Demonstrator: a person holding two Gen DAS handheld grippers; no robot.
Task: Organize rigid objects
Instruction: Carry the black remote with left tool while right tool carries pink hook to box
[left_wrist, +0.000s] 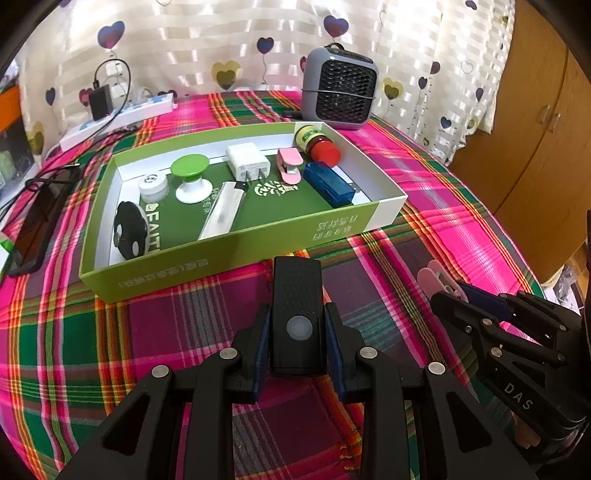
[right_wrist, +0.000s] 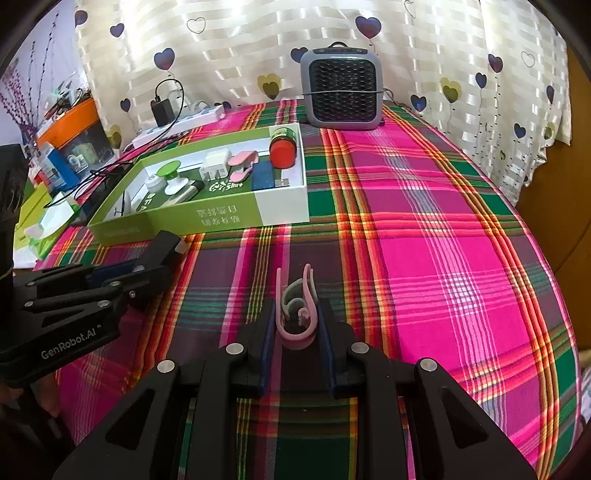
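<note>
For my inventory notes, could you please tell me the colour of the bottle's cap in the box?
Red: the bottle's cap, clearest in the left wrist view.

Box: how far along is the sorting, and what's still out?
Mostly done: the box already holds a bottle, charger, blue stick, green knob and others. In hand: left gripper grips a black device, right gripper a pink clip. Left: both go in the box.
</note>
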